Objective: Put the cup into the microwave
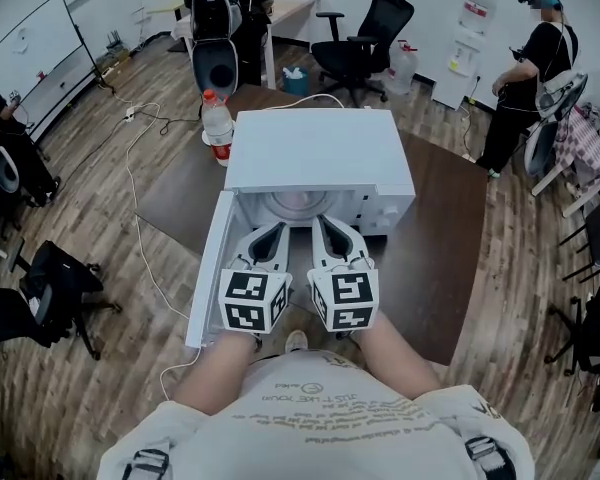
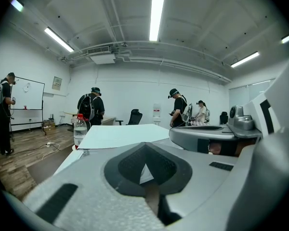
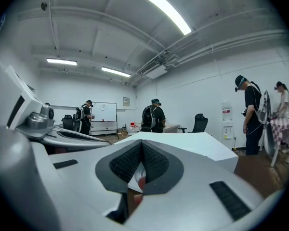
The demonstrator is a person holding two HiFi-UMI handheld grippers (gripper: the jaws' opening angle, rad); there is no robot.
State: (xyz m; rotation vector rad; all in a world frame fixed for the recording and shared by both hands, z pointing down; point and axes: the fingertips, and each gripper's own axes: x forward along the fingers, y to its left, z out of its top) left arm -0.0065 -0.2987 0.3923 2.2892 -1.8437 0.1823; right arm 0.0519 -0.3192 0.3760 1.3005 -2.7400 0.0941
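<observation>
Right now both grippers sit side by side at the mouth of the microwave (image 1: pixel 310 153), which stands on a dark brown table (image 1: pixel 435 248) w/ its door (image 1: pixel 212 268) swung open to the person's left. The left gripper (image 1: pixel 277 230) has its jaws brought together, tips meeting, and its own view shows nothing held in the padded hollow – only the white microwave top beyond. The right gripper (image 1: pixel 322 224) is the same: jaws closed tip to tip and gripping nothing, though a white-and-red bit shows through the hollow behind them. Both point into the cavity, close to each other but not clearly touching. Inside the cavity, just past the jaw tips, lies a pale round shape that is prob. the cup (image 1: pixel 298 205) – too washed out to say whether it is cup or turntable. A clear bottle (image 1: pixel 217 126) w/ a red cap and label stands on the table at the microwave's far-left corner. Other people stand around the room, well apart from the table.
</observation>
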